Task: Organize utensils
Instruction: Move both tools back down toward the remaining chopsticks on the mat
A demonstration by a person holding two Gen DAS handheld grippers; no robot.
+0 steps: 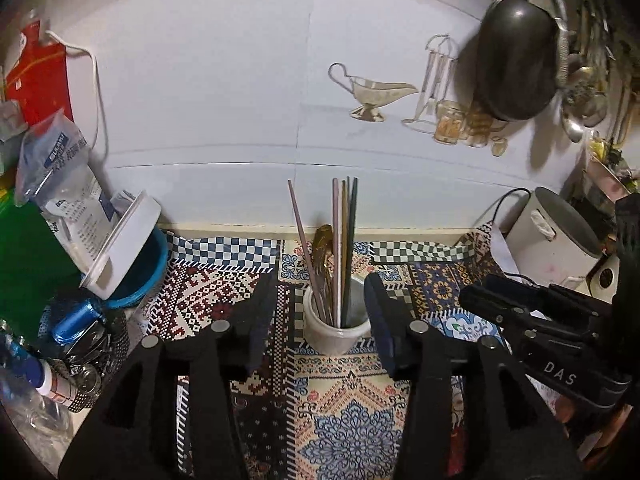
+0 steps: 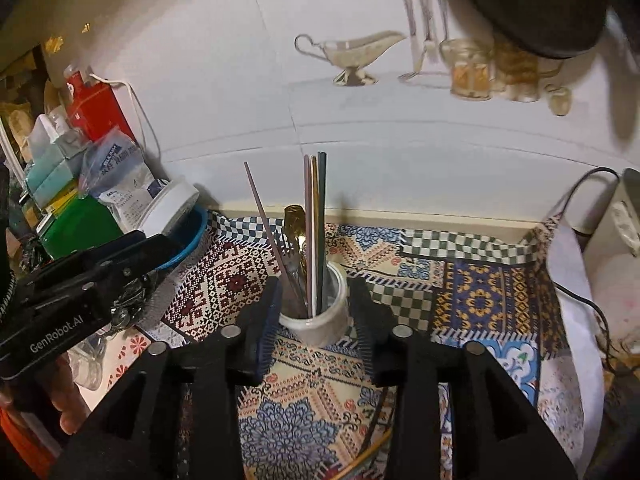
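Observation:
A white ceramic utensil jar (image 1: 337, 330) (image 2: 320, 316) stands on the patterned tablecloth. It holds several chopsticks (image 1: 345, 236) (image 2: 316, 208), pink, gold and dark, plus a gold spoon (image 1: 322, 240) (image 2: 295, 220) and fork. My left gripper (image 1: 320, 300) is open and empty, its fingers either side of the jar, just in front of it. My right gripper (image 2: 314, 300) is open, its fingers flanking the jar. A thin gold chopstick (image 2: 370, 450) lies on the cloth under the right gripper.
A blue bowl with a white lid (image 1: 132, 256), bags and boxes crowd the left. A white rice cooker (image 1: 556, 240) with a cord stands at the right. A black pan (image 1: 516, 56) hangs on the wall. The right gripper's body (image 1: 560, 344) shows at right.

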